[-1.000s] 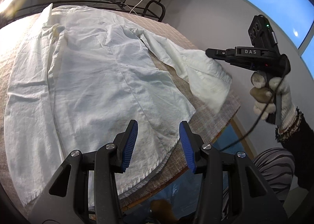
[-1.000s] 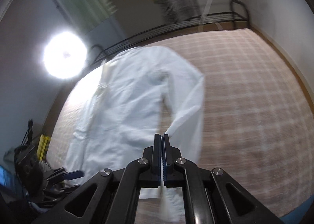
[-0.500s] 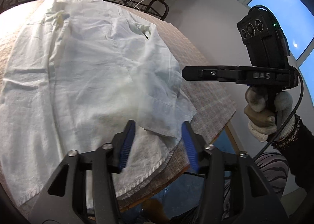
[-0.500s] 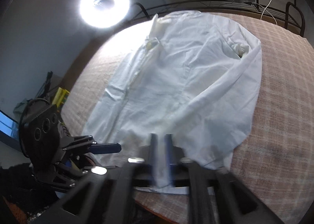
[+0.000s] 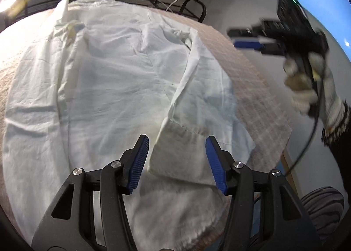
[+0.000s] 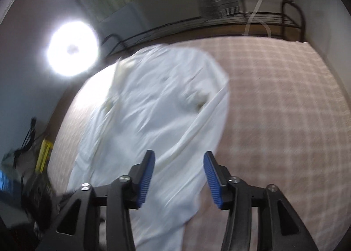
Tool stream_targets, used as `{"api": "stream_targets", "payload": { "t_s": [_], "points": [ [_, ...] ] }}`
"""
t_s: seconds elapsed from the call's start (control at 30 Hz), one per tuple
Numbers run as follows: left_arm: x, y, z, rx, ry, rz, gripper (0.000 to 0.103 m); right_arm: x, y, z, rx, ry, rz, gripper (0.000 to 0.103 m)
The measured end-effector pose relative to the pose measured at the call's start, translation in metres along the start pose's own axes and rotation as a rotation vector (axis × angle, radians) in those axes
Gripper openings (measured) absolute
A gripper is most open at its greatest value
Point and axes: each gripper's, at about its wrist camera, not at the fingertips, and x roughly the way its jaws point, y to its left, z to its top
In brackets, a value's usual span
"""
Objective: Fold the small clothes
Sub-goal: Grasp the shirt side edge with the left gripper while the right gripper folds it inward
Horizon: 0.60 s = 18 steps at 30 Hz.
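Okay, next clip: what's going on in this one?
A person with a two-finger tool in each hand is folding a white long-sleeved cotton shirt spread on a checked brownish tablecloth. The shirt's sleeve now lies folded across the body. The right tool has just been opening with nothing between its pads; the left tool hovers open over the cuff.

A white long-sleeved shirt (image 5: 114, 88) lay spread flat and rumpled on the checked brown table (image 5: 258, 88), collar (image 5: 65, 20) at the table's far edge. One sleeve (image 5: 197, 106) was folded in across the body, its cuff (image 5: 175, 154) toward the table's near edge.
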Motion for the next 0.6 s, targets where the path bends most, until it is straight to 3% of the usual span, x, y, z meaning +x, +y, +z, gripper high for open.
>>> {"api": "stream_targets", "payload": {
  "t_s": [0.13, 0.2, 0.27, 0.33, 0.53, 0.6],
  "points": [
    [0.013, 0.009, 0.005, -0.034, 0.023, -0.024, 0.055, 0.029, -0.026, 0.042, 0.077, -0.005, -0.056, 0.052],
    [0.017, 0.011, 0.007, -0.04, 0.029, -0.034, 0.05, 0.044, -0.034, 0.06, 0.089, 0.001, -0.084, 0.052],
    [0.022, 0.01, 0.008, -0.026, 0.044, -0.034, 0.018, 0.057, -0.043, 0.074, 0.109, 0.007, -0.086, 0.051],
    [0.026, 0.007, 0.008, 0.001, 0.052, -0.031, 0.007, 0.069, -0.049, 0.087, 0.128, 0.012, -0.092, 0.045],
    [0.022, 0.004, 0.006, 0.014, 0.032, -0.069, 0.002, 0.102, -0.06, 0.106, 0.134, 0.06, -0.129, 0.037],
    [0.02, 0.003, 0.007, 0.002, 0.032, -0.098, 0.002, 0.11, -0.062, 0.109, 0.134, 0.07, -0.136, 0.023]
  ]
}}
